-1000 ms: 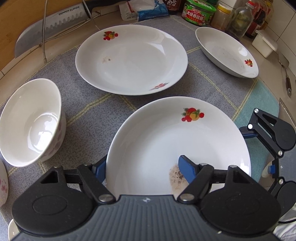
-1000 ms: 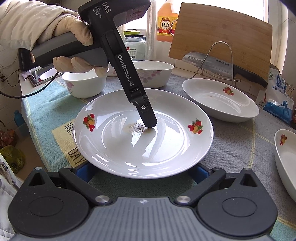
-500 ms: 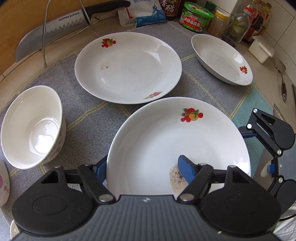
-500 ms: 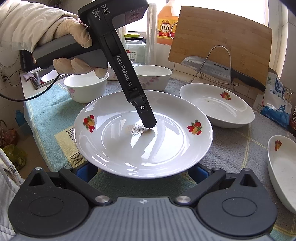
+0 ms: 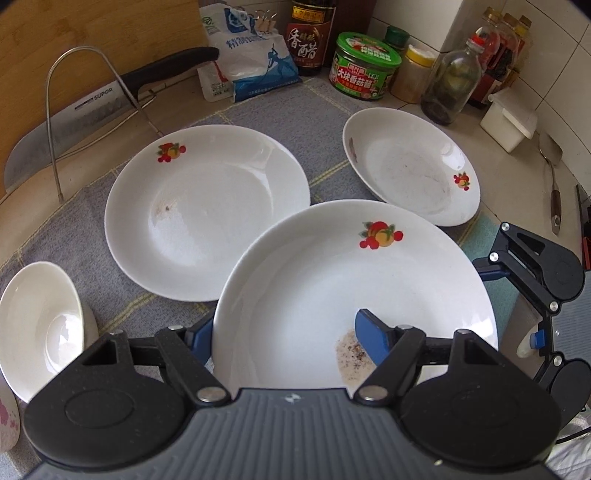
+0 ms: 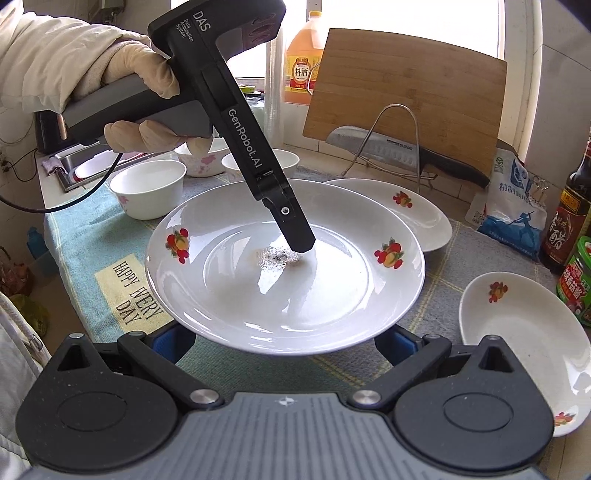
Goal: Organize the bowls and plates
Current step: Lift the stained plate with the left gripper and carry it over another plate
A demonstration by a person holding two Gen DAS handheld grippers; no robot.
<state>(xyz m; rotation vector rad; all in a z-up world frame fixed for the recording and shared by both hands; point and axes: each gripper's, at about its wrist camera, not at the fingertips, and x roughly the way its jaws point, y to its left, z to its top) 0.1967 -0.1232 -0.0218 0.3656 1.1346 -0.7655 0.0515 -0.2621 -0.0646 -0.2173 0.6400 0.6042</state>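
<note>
The left gripper (image 5: 284, 334), clenched on the near plate (image 5: 354, 288), is carrying it up-frame until it overlaps the flat plate (image 5: 199, 210), probably for stacking, while the right gripper (image 6: 280, 341) is waiting spread wide beneath.

wall: white tile (image 5: 554, 44) | window (image 6: 369, 14): bright daylight | counter (image 5: 184, 99): beige

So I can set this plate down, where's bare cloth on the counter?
Bare grey mat lies between the salt bag, the far plate and the deep dish. The teal towel beside the small bowl is bare too. The wall side is crowded with jars and bottles.
</note>
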